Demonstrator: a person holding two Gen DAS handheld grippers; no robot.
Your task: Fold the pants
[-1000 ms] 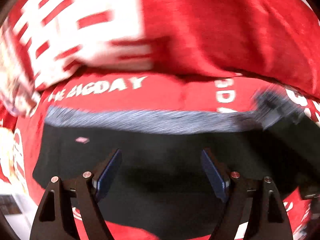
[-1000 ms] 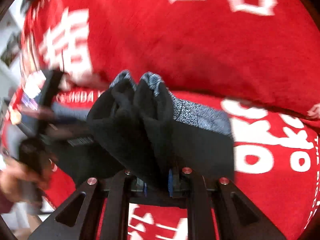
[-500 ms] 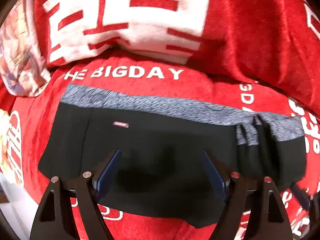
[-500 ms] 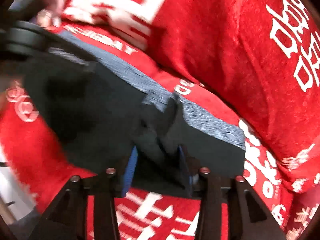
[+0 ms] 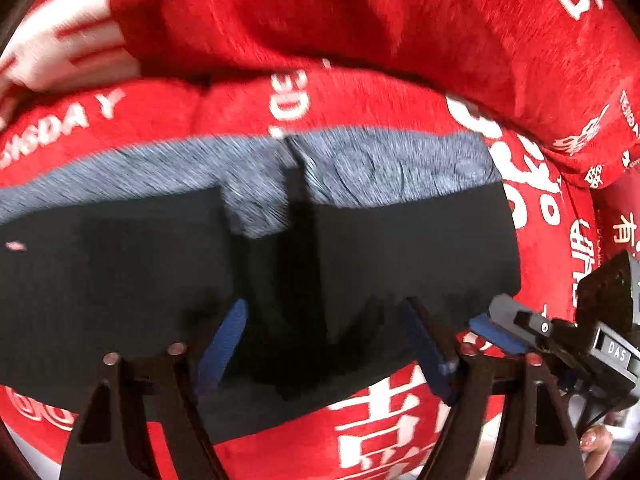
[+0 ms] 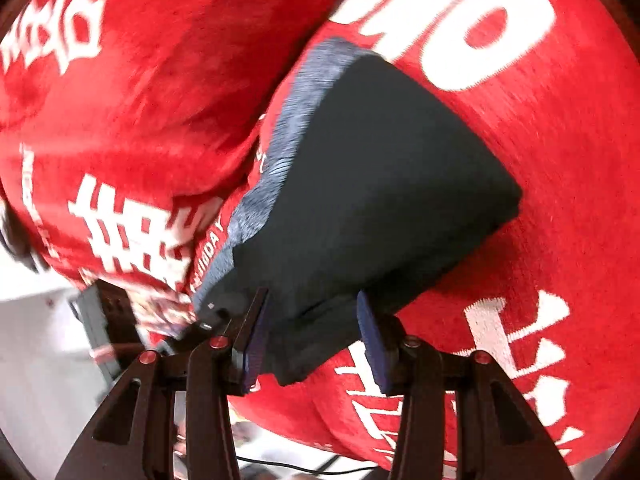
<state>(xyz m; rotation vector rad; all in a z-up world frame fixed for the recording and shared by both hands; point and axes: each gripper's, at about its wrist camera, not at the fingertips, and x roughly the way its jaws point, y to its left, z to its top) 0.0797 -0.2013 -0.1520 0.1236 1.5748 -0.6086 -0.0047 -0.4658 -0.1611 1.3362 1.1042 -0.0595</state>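
Red printed bedding (image 5: 360, 116) carries the folded pants (image 5: 400, 248) mid-frame. Left gripper (image 5: 326, 344) closing, nothing clamped; right gripper (image 6: 312, 336) released. Next: regrip the edge.

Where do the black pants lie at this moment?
In both wrist views the black pants lie flat on the red printed cover, grey waistband toward its raised back fold.
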